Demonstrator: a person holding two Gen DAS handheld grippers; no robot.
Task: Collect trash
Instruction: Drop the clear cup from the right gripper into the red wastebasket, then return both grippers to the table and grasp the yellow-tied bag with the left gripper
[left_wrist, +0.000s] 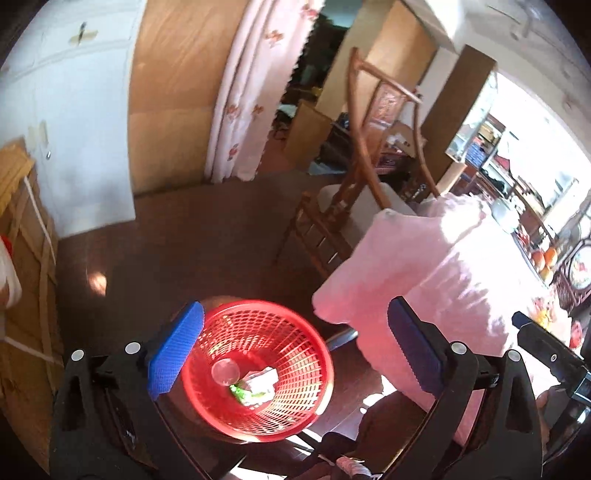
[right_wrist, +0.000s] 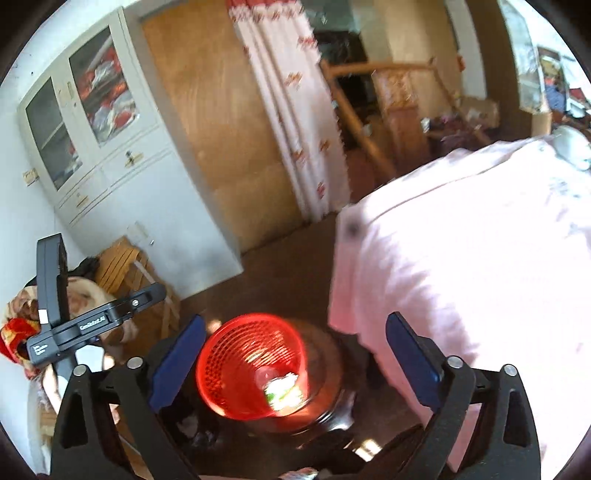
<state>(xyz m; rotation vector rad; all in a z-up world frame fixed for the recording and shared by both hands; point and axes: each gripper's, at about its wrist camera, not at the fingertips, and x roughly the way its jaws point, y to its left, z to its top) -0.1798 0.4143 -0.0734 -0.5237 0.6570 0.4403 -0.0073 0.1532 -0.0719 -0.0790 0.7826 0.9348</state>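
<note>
A red mesh basket (left_wrist: 310, 369) stands on a dark round stool, low in both wrist views. Inside it lie a clear round cup lid (left_wrist: 225, 371) and a crumpled white and green wrapper (left_wrist: 256, 386). My left gripper (left_wrist: 295, 354) hovers above the basket, its blue pads wide apart and nothing between them. In the right wrist view the same basket (right_wrist: 221, 373) shows blurred, with the wrapper (right_wrist: 282, 389) at its bottom. My right gripper (right_wrist: 295, 365) is open above it and holds nothing. The left gripper's black body (right_wrist: 74, 325) appears at the left of that view.
A table under a pink cloth (left_wrist: 424, 273) stands right of the basket, with fruit at its far end. A wooden chair (left_wrist: 354, 206) sits behind it. A white cabinet (right_wrist: 110, 147), a wooden door and a floral curtain (left_wrist: 243, 96) line the far wall. Dark brown floor surrounds the stool.
</note>
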